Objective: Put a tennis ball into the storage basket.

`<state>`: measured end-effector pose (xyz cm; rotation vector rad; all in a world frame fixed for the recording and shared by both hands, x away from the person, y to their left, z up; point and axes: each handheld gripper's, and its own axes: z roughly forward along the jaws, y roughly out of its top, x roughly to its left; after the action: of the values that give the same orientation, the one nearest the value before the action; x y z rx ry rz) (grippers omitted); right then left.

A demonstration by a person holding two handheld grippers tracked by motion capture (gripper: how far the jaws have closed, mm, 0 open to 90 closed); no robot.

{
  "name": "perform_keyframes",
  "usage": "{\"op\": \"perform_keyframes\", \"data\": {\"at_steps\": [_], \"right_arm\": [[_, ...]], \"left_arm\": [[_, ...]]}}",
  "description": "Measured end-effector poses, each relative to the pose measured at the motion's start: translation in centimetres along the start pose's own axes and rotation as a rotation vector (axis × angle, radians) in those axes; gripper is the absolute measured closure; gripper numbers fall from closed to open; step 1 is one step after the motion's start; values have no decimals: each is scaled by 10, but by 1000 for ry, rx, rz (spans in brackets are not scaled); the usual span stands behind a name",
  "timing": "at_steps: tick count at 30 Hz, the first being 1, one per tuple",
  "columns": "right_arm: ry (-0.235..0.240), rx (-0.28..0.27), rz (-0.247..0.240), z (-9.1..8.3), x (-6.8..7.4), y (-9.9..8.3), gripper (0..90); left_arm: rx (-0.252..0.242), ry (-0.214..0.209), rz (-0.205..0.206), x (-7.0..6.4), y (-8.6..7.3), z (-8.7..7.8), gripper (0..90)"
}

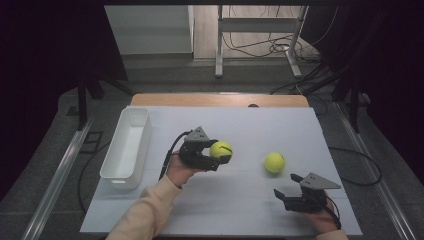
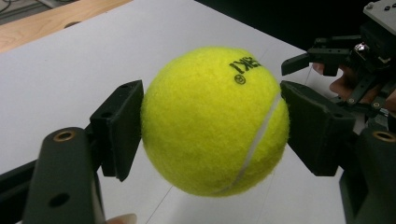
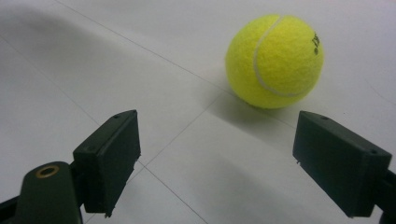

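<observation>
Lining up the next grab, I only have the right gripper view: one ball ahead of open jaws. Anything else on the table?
Observer: Yes, a second ball, clamped in the left gripper, clear of the table.
Operator: Where would it go?
Observer: Likely the white bin at the table's left edge; nothing lies in the part I can see.
Operator: Is my ball clear of the left hand?
Observer: Yes. The free ball sits apart, between the left gripper and the right gripper, whose jaws point its way.
</observation>
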<state>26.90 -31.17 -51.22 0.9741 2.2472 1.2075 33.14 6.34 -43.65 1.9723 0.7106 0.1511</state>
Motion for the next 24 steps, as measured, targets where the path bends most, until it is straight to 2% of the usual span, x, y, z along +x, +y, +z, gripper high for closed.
{"op": "perform_keyframes", "data": {"at_steps": [24], "right_arm": [[-7,1,2,0,0,0,160]], "left_arm": [[-34,35,-24,9,2,-16,262]]}}
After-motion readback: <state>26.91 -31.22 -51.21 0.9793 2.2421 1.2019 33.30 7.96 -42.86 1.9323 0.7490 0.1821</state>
